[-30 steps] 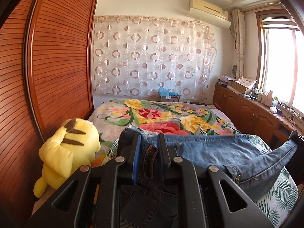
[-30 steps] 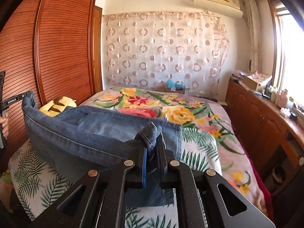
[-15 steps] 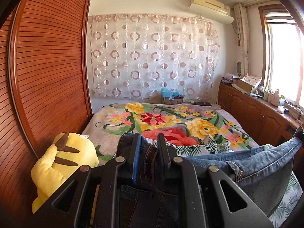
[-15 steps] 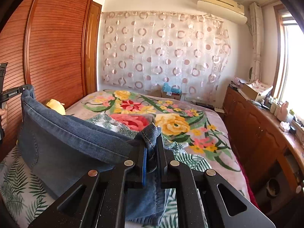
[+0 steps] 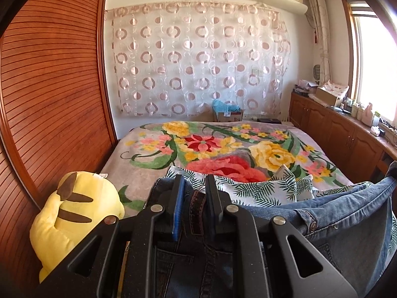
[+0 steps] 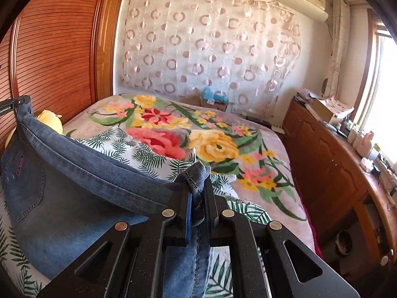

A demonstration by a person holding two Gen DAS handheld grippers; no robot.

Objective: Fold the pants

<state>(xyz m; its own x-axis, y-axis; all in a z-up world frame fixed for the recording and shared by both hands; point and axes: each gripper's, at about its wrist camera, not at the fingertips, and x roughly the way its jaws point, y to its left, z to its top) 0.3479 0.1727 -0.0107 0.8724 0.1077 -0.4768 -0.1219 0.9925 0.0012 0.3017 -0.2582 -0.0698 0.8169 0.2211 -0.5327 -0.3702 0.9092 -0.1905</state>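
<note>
Blue denim pants (image 6: 62, 188) are held up by the waistband over the bed, stretched between both grippers. My left gripper (image 5: 194, 188) is shut on one end of the waistband, the dark inner denim (image 5: 196, 255) hanging below it. My right gripper (image 6: 197, 186) is shut on a bunched piece of the waistband. In the left wrist view the pants (image 5: 347, 213) run off to the right edge. In the right wrist view they run left to the other gripper (image 6: 15, 101), a back pocket showing.
The bed has a floral blanket (image 5: 223, 144) and a fern-print sheet (image 6: 129, 149). A yellow plush toy (image 5: 72, 221) lies at the bed's left, against a wooden wardrobe (image 5: 49, 99). A wooden cabinet (image 6: 335, 164) with clutter runs along the right under the window.
Both grippers have lifted and drawn back with the pants, so the waistband hangs lower in view and more of the floral blanket shows. Both stay shut.
</note>
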